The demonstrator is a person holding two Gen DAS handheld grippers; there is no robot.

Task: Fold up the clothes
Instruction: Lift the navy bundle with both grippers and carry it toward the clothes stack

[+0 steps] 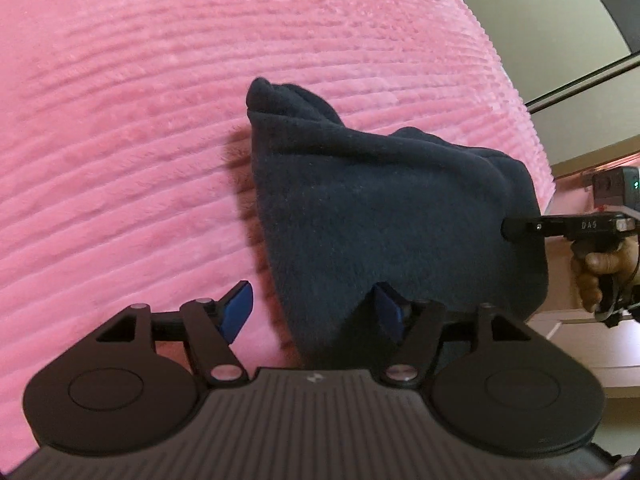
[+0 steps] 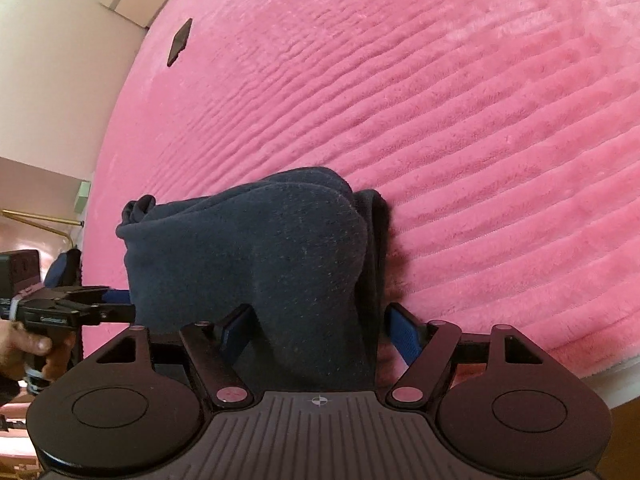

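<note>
We carry two alike tools: our left gripper [image 1: 316, 308] and right gripper [image 2: 320, 330] each have a ribbed grey body with a small round crosshair mark, two black round discs, black link arms pinned by silver screws, and blue finger pads [image 1: 239, 309]. Seen from the left one, the right gripper's black side reads "DAS" in white letters.

I saw a pink ribbed plush blanket [image 2: 460, 152] filling most of both views. Small dark flat scrap [image 2: 179, 42] lay on its left part. A black wall box with a green light [image 1: 618, 184] sat just beyond the blanket's right edge.
</note>
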